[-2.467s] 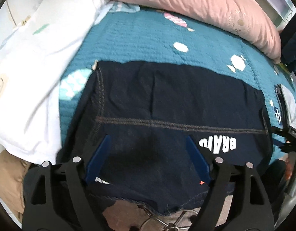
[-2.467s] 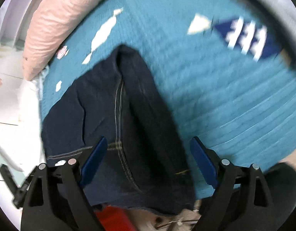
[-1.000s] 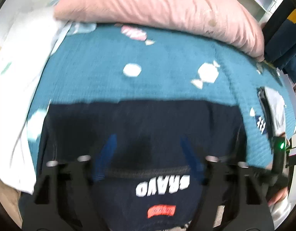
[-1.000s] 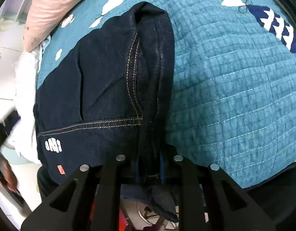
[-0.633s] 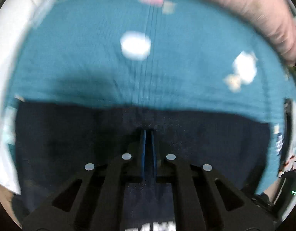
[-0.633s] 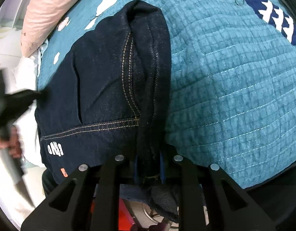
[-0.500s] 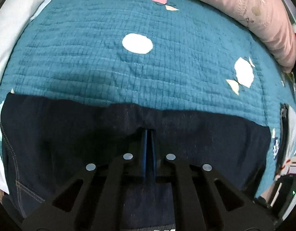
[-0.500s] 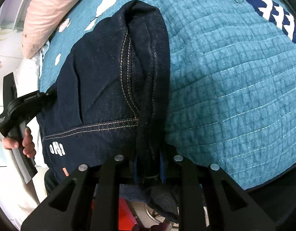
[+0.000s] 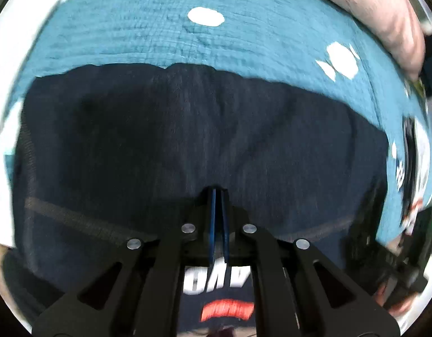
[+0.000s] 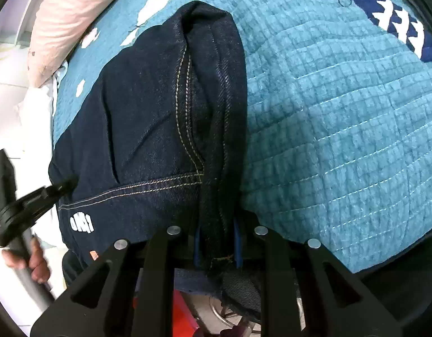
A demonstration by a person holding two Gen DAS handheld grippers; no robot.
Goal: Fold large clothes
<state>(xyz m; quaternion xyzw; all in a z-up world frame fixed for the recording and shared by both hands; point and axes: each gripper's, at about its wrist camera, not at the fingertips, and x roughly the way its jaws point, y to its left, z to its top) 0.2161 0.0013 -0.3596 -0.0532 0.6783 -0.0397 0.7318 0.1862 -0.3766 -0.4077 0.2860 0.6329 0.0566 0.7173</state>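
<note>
A folded dark navy denim garment (image 9: 187, 129) lies on the teal quilt (image 9: 137, 28); it also shows in the right wrist view (image 10: 148, 118), with tan stitching and white lettering near its front edge. My left gripper (image 9: 218, 196) is shut, its blue pads together above the denim's middle; no cloth shows between them. In the right wrist view the left gripper (image 10: 67, 183) touches the garment's left edge. My right gripper (image 10: 216, 241) is shut on a thick folded edge of the denim at the bed's front. The right gripper also shows in the left wrist view (image 9: 395, 255).
A pink pillow (image 9: 364, 5) lies along the far side of the quilt (image 10: 342, 118) and shows at top left in the right wrist view (image 10: 72, 8). White bedding (image 9: 8, 64) lies at the left. A patterned item (image 9: 412, 151) lies at the right edge.
My left gripper has pulled back toward the bed's front, so more of the denim and its lettering show. Since 2.5 s ago both grippers have closed. The right gripper keeps its hold.
</note>
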